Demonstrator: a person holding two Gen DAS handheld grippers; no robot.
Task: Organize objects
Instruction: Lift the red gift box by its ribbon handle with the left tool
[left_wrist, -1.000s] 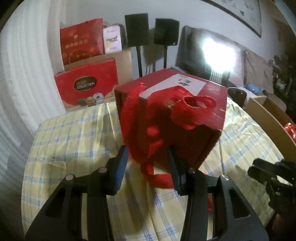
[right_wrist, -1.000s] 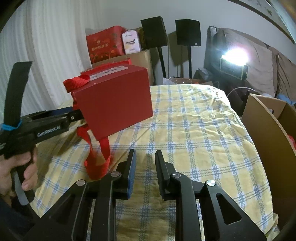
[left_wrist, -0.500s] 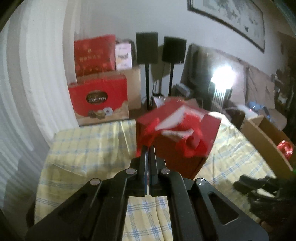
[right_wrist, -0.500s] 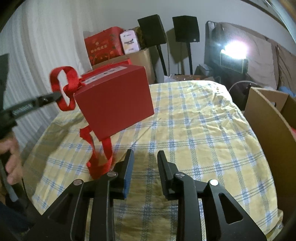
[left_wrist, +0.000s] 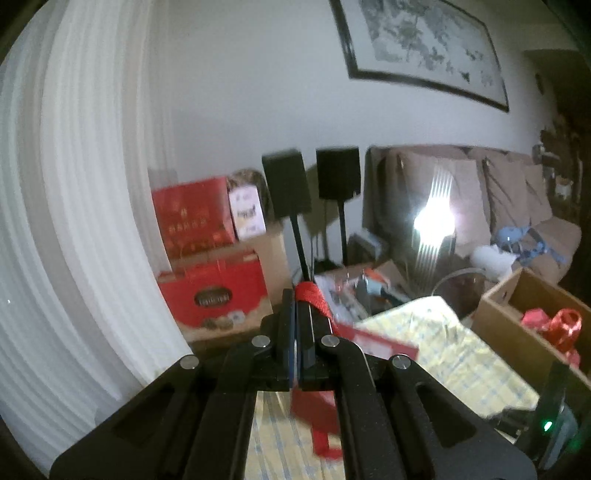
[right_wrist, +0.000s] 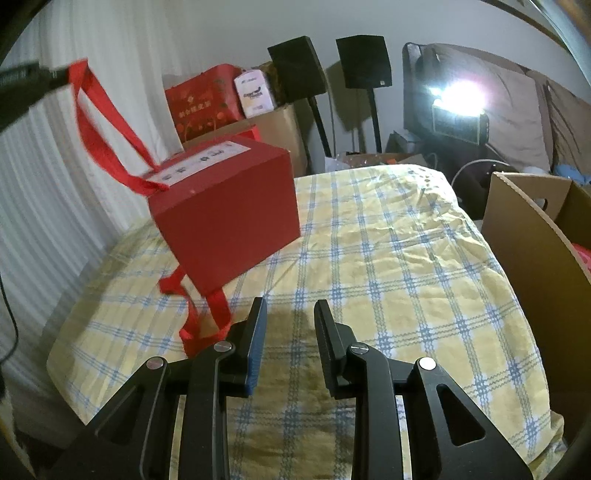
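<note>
Red box and ribbon on a yellow check cloth.

The box (right_wrist: 229, 210) is plain deep red with a white label strip (right_wrist: 201, 160) carrying small dark marks on its top; its ribbon (right_wrist: 107, 136) is a brighter red. The cloth (right_wrist: 388, 266) on the tabletop is pale yellow, crossed by blue and white plaid lines. Both claws are black: the left claw (left_wrist: 297, 325) and the right claw (right_wrist: 290, 325), whose one pad (right_wrist: 256, 343) is blue. The carton (right_wrist: 532, 240) is plain brown cardboard. Behind stand two black speakers (right_wrist: 364, 61), a red bag (right_wrist: 203, 103) with gold print, and a white curtain (left_wrist: 74, 221).
</note>
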